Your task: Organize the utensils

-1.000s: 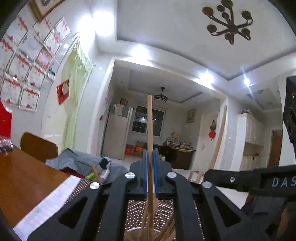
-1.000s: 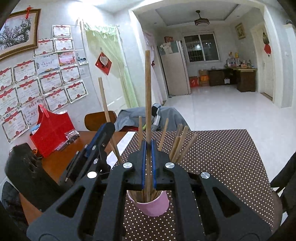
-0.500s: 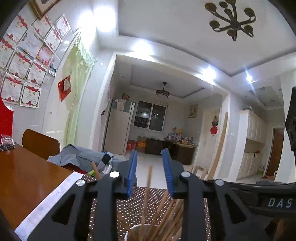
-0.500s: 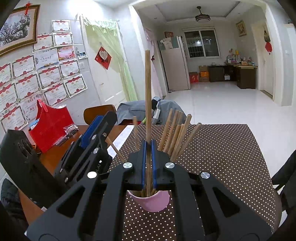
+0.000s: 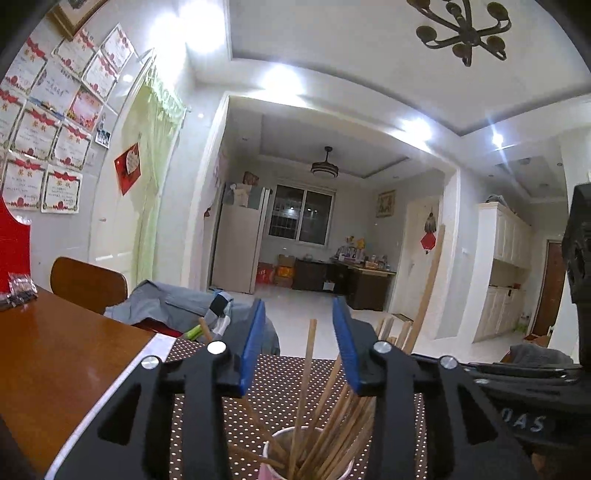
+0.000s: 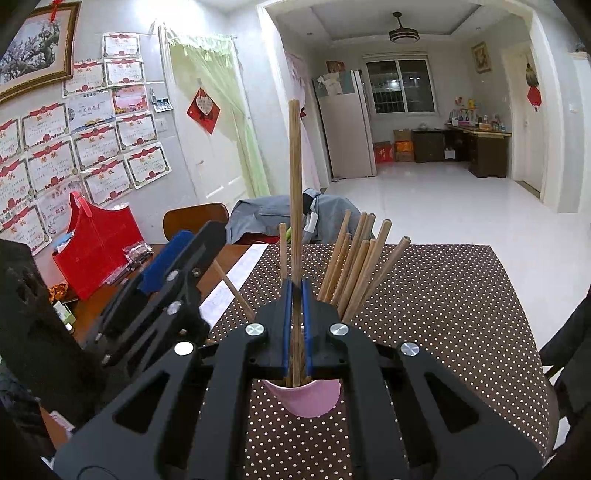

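My left gripper (image 5: 298,347) has just been opening — one chopstick (image 5: 305,373) stands untouched between its jaws. My right gripper (image 6: 295,325) clamps an upright chopstick (image 6: 294,184) over the pink cup (image 6: 306,398) on the bench (image 6: 443,314).

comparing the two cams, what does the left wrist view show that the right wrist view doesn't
Left wrist only: a chandelier overhead, and the left gripper with jaws just opened, a chopstick loose between them.

Right wrist only: the right gripper shut on a tall chopstick, and a red basket.

Both: the pink cup of chopsticks on the dotted mat.
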Action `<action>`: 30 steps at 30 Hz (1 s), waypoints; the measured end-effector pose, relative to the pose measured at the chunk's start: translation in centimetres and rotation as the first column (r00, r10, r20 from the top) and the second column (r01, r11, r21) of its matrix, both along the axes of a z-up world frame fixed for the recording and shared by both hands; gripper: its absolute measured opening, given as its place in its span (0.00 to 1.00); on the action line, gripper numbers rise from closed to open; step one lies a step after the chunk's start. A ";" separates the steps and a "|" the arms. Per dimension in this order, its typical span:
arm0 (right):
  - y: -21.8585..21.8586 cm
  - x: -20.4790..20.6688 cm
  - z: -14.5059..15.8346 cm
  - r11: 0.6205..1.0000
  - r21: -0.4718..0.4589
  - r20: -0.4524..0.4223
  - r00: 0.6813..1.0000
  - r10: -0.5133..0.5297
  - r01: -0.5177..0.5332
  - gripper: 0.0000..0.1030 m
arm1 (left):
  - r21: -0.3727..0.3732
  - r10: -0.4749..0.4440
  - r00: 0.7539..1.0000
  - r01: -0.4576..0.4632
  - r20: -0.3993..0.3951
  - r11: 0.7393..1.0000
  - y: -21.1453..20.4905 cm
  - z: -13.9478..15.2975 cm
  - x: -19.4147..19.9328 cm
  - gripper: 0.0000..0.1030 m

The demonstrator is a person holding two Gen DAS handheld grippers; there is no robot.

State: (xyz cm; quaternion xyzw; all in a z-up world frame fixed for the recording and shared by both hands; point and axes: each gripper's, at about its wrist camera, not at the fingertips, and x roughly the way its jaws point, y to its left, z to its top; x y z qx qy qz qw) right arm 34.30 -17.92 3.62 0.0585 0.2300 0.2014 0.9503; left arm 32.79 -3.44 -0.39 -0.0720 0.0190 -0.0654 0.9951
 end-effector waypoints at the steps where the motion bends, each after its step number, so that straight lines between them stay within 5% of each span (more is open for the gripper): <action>1: 0.2 0.0 0.0 1.000 -0.005 0.003 1.000 -0.002 0.002 0.06 | 0.006 0.001 1.000 -0.001 -0.001 1.000 0.0 0.1 -0.1 0.39; 8: 0.9 -0.8 0.0 0.999 -0.034 0.003 1.000 -0.023 0.023 0.08 | 0.022 0.019 1.000 -0.019 -0.011 1.000 0.9 1.3 -1.9 0.46; 12: 0.6 -1.9 0.3 0.999 -0.026 0.011 0.999 -0.041 0.041 0.25 | 0.043 0.034 0.999 -0.034 -0.007 0.998 1.1 2.0 -3.6 0.49; 18: -0.4 -4.7 1.0 0.998 -0.001 0.024 0.998 -0.057 0.057 0.25 | 0.073 0.049 0.999 -0.049 0.002 0.996 1.5 3.1 -6.8 0.55; 21: -0.7 -6.5 1.2 0.998 0.004 0.043 0.997 -0.070 0.070 0.42 | 0.089 0.061 0.998 -0.062 0.012 0.994 1.6 3.5 -8.8 0.59; 30: -1.0 -14.1 2.1 0.991 -0.007 0.159 0.978 -0.132 0.135 0.63 | 0.120 0.059 0.998 -0.059 0.006 0.991 2.2 4.6 -15.1 0.68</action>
